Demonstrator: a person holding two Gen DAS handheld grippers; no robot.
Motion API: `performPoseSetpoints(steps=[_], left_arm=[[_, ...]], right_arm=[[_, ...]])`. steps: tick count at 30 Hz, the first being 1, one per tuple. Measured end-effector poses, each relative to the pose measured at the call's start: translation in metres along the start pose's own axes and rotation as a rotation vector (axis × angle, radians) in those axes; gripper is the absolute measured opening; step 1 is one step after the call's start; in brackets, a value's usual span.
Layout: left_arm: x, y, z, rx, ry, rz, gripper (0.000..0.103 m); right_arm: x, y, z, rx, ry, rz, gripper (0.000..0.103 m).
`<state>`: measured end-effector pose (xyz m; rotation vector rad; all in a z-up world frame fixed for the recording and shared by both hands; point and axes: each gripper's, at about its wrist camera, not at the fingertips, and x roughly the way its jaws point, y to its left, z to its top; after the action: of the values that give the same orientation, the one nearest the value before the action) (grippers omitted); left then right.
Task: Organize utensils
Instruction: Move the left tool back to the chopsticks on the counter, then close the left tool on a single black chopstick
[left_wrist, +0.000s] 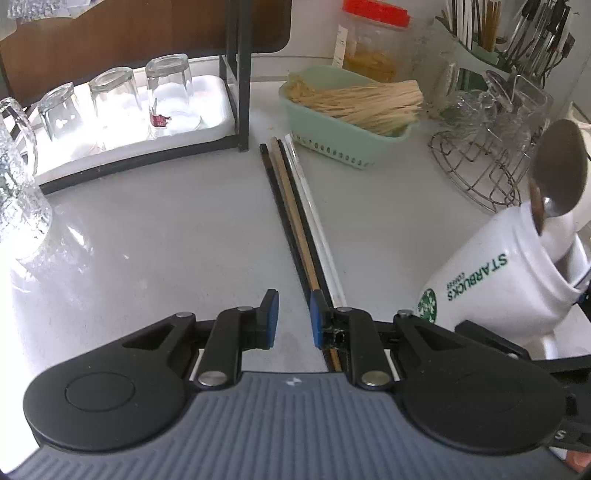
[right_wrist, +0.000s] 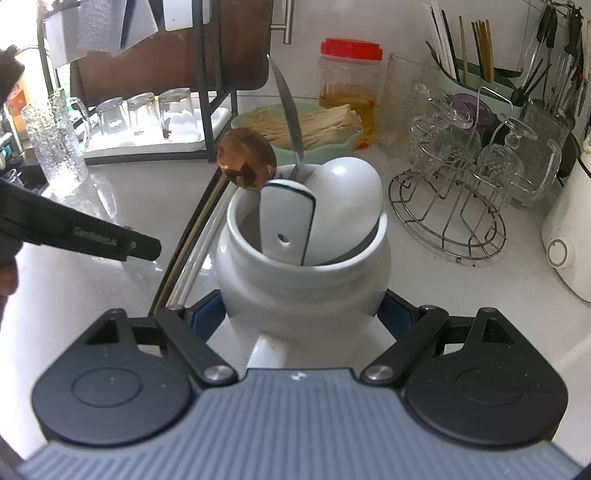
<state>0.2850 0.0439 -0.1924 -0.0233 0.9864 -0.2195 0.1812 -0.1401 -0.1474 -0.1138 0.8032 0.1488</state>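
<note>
Several chopsticks (left_wrist: 295, 206), black, wooden and white, lie side by side on the white counter, running away from my left gripper (left_wrist: 293, 321). That gripper is open and empty, its right pad (left_wrist: 316, 325) just over their near ends. My right gripper (right_wrist: 301, 314) is shut on a white Starbucks mug (right_wrist: 303, 273), seen tilted in the left wrist view (left_wrist: 495, 280). The mug holds a white ceramic spoon (right_wrist: 343, 206), a copper spoon (right_wrist: 245, 158) and a metal one (right_wrist: 291, 122).
A mint basket of wooden sticks (left_wrist: 351, 110) stands beyond the chopsticks. A black rack with upturned glasses (left_wrist: 122, 107) is at the left, a wire glass rack (right_wrist: 458, 173) at the right. A utensil holder (right_wrist: 480, 66) with chopsticks stands at the back right, beside a red-lidded jar (right_wrist: 349, 88).
</note>
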Motion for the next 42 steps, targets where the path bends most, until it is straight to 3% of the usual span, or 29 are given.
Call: performPoseSetpoints(steps=[10, 17, 21, 25, 42], left_arm=[[0.021, -0.005, 0.001, 0.048, 0.011, 0.007, 0.021], [0.027, -0.007, 0.004, 0.084, 0.008, 0.068, 0.021], [0.026, -0.007, 0.005, 0.076, 0.019, 0.085, 0.006], [0.020, -0.003, 0.003, 0.027, 0.041, 0.095, 0.005], [-0.037, 0.023, -0.060, -0.050, 0.119, 0.075, 0.005]], right_arm=[[-0.001, 0.001, -0.001, 0.017, 0.005, -0.013, 0.090], [-0.001, 0.001, 0.000, 0.016, 0.007, -0.013, 0.090], [-0.001, 0.000, 0.001, 0.019, 0.012, -0.013, 0.090], [-0.001, 0.000, 0.001, 0.014, 0.014, -0.007, 0.090], [-0.015, 0.012, -0.013, -0.053, 0.007, 0.058, 0.090]])
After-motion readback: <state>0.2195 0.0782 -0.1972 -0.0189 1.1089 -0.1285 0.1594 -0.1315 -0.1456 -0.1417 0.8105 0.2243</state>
